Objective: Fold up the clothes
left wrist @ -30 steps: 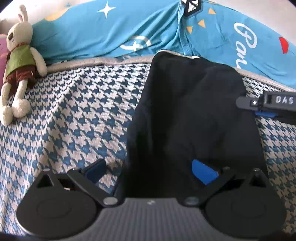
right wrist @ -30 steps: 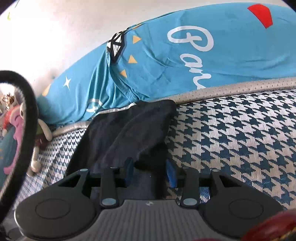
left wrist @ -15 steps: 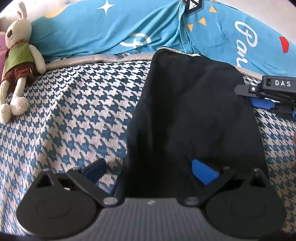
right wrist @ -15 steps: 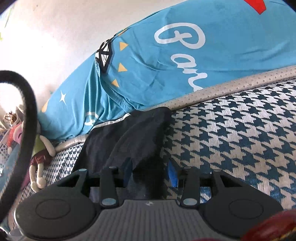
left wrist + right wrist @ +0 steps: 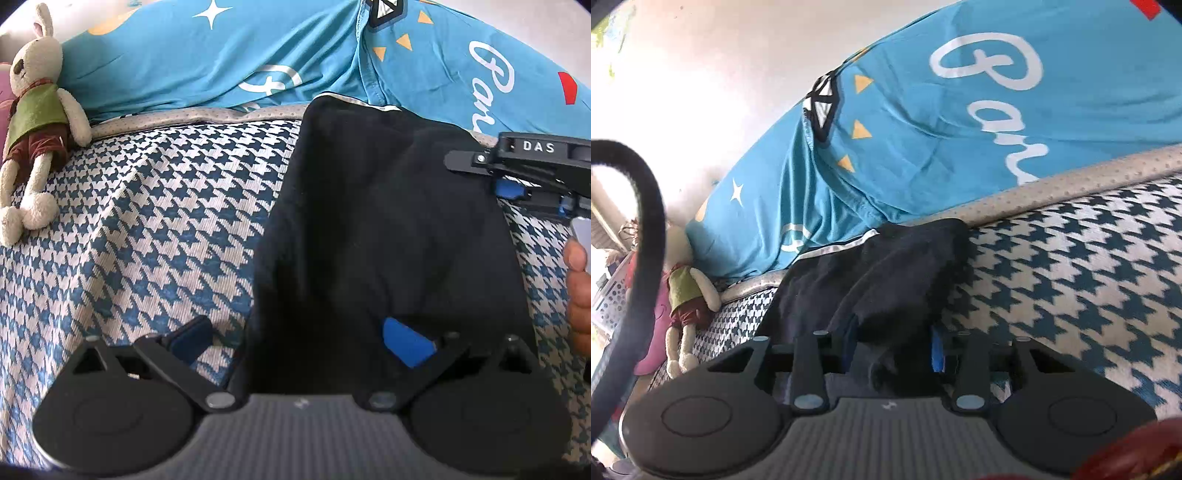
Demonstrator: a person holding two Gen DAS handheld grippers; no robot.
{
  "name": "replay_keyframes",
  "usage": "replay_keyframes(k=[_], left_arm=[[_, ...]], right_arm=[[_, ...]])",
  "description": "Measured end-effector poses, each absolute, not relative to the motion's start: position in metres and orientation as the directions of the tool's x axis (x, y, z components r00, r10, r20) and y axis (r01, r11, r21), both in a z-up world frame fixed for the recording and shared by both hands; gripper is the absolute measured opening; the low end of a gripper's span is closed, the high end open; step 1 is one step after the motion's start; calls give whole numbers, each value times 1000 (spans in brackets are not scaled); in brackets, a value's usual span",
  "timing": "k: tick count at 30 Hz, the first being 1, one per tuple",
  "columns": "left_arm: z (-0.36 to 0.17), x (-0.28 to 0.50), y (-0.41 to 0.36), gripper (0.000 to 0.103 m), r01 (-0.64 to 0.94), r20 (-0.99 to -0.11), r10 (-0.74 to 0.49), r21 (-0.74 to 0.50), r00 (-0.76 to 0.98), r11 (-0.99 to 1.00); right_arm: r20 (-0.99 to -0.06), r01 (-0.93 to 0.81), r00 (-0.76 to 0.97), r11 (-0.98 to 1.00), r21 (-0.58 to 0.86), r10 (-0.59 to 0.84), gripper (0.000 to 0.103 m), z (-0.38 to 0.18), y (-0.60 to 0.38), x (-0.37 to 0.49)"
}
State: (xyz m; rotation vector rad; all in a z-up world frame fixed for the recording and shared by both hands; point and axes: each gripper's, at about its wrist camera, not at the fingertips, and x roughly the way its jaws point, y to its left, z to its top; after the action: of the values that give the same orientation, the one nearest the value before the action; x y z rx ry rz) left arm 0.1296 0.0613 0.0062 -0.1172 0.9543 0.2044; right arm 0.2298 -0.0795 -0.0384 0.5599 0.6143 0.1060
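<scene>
A black garment lies folded lengthwise on the houndstooth bed cover, its far end by the blue pillows. My left gripper is open, its jaws wide apart, straddling the garment's near left edge. My right gripper has its jaws partly closed around the garment's right edge; the cloth sits between the pads. The right gripper also shows in the left wrist view at the garment's right side.
Blue printed pillows line the far edge of the bed. A stuffed rabbit lies at the far left. A hand shows at the right edge. A dark cable curves across the left of the right wrist view.
My right gripper has lifted and tilted with the garment's right edge, and the cloth there has bunched upward. My left gripper has stayed open in place.
</scene>
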Motion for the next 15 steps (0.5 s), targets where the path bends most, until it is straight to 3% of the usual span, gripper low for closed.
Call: replay_keyframes(k=[13, 14, 15], left_arm=[[6, 128, 61, 103, -209, -817, 116, -5, 565, 978], [6, 128, 61, 103, -208, -817, 115, -6, 565, 978], [6, 128, 61, 103, -207, -817, 115, -6, 565, 978]], right_arm=[[-473, 27, 824, 813, 582, 311, 32, -44, -82, 244], [-472, 31, 826, 813, 582, 306, 30, -44, -81, 244], [-476, 38, 829, 819, 572, 294, 20, -43, -79, 244]])
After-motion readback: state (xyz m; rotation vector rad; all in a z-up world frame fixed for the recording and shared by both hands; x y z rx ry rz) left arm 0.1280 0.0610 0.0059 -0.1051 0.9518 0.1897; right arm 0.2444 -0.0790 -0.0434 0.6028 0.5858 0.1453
